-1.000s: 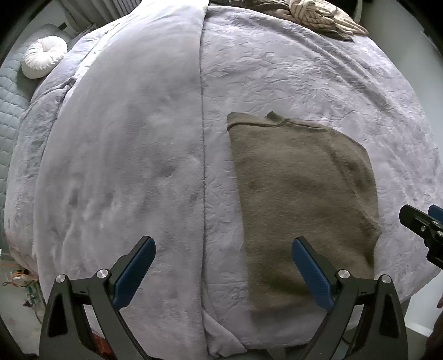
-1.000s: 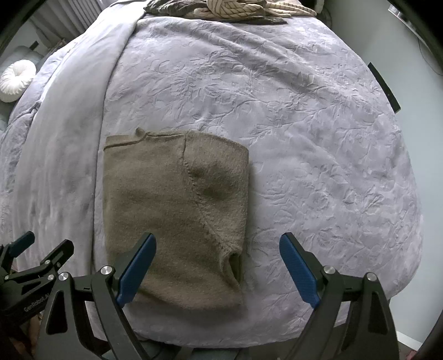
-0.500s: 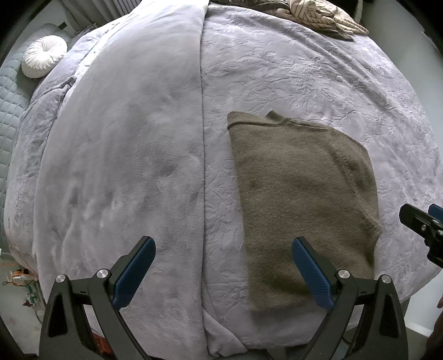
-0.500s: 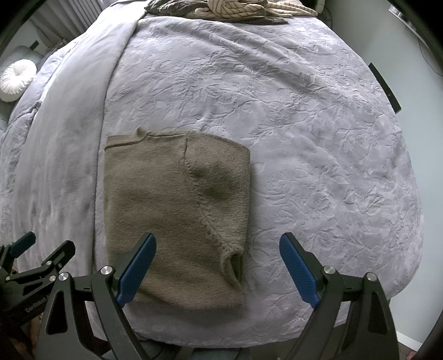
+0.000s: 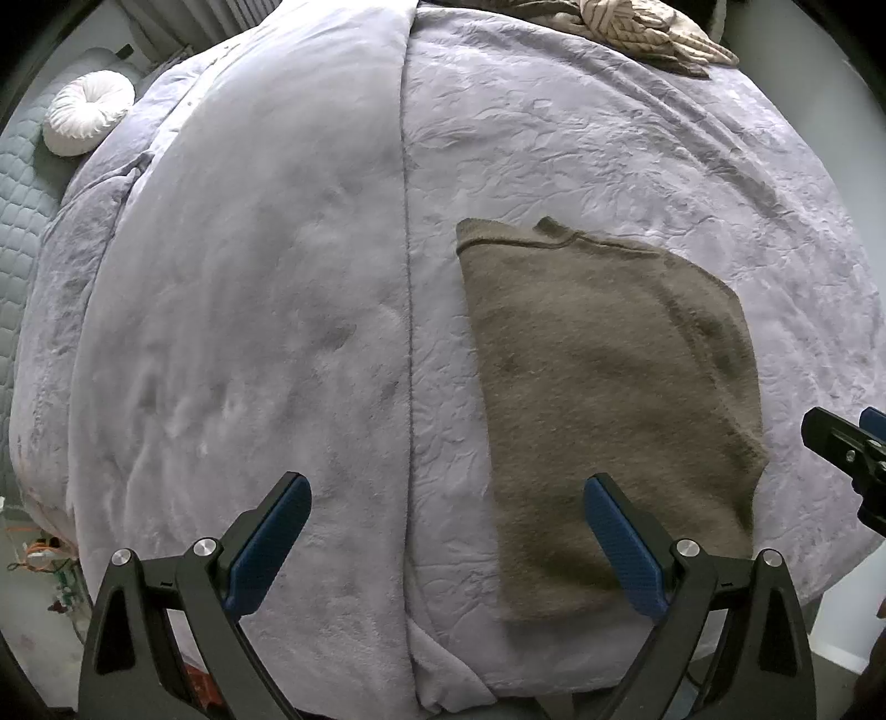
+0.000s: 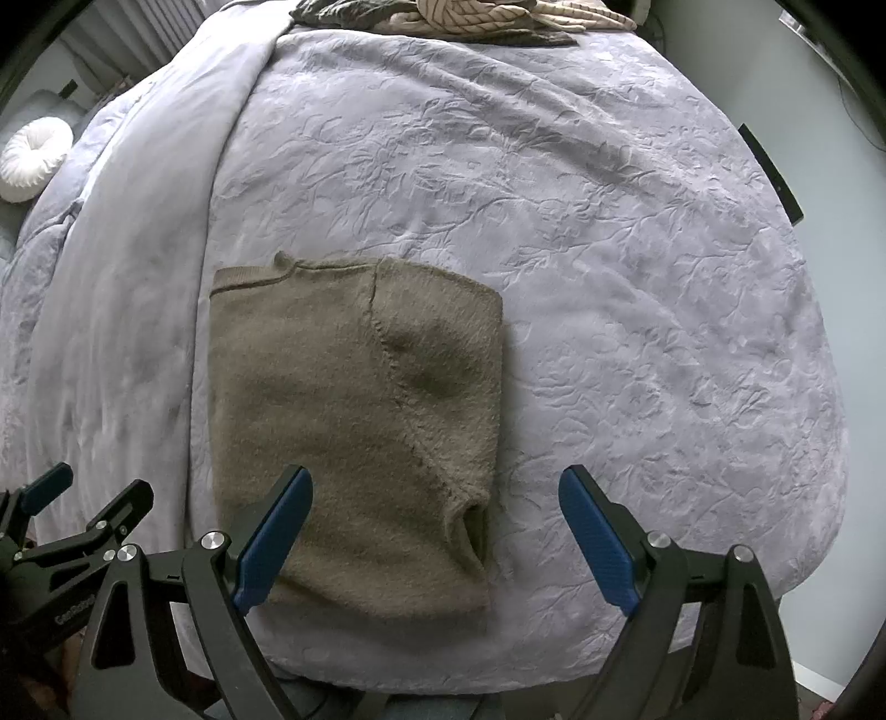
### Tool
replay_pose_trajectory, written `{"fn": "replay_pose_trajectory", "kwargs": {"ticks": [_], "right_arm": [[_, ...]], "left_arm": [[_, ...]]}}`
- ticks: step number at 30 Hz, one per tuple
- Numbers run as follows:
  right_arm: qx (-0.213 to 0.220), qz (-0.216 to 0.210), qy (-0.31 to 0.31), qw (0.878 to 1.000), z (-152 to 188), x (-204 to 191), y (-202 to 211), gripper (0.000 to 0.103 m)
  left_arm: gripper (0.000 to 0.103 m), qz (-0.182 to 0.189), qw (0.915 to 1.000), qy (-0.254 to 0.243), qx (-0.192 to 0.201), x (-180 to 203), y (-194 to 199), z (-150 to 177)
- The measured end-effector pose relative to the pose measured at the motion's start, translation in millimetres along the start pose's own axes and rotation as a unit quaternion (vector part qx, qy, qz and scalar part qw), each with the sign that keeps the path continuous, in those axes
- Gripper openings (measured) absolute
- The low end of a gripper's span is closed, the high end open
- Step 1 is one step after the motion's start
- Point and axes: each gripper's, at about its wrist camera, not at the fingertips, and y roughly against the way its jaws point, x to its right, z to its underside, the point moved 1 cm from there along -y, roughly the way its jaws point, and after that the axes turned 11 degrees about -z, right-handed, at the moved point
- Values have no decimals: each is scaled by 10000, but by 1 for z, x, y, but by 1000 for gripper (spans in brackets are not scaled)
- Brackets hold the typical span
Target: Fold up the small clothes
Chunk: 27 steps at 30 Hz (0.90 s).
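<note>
Blue-padded jaws of both the left gripper (image 5: 446, 540) and right gripper (image 6: 434, 534) stand spread wide, holding nothing, unmoved since a second ago. Below them the folded brown sweater (image 6: 354, 421) lies flat, also unchanged, near the bed's (image 6: 637, 277) front edge on a lilac embossed cover. A white round cushion (image 5: 88, 119) sits far left; striped clothes (image 6: 498, 14) lie at the far end.

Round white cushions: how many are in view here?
1. The round white cushion sits at the far left, beside the lavender blanket. Others may be hidden outside the frame.
</note>
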Motion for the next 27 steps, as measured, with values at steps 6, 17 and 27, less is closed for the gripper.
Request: {"fn": "replay_pose_trajectory", "kwargs": {"ticks": [6,17,27], "right_arm": [[-3,0,4,10000,1,-1,0,92],[-57,7,70,10000,0,-5,-5,92],[-162,41,97,9998,-4,-3,-12,92]], "left_arm": [[99,-18,10000,20,-3,-1,-1,0],[99,-50,9999,115,10,-2,0,2],[99,134,9999,73,9,-2,-1,2]]}}
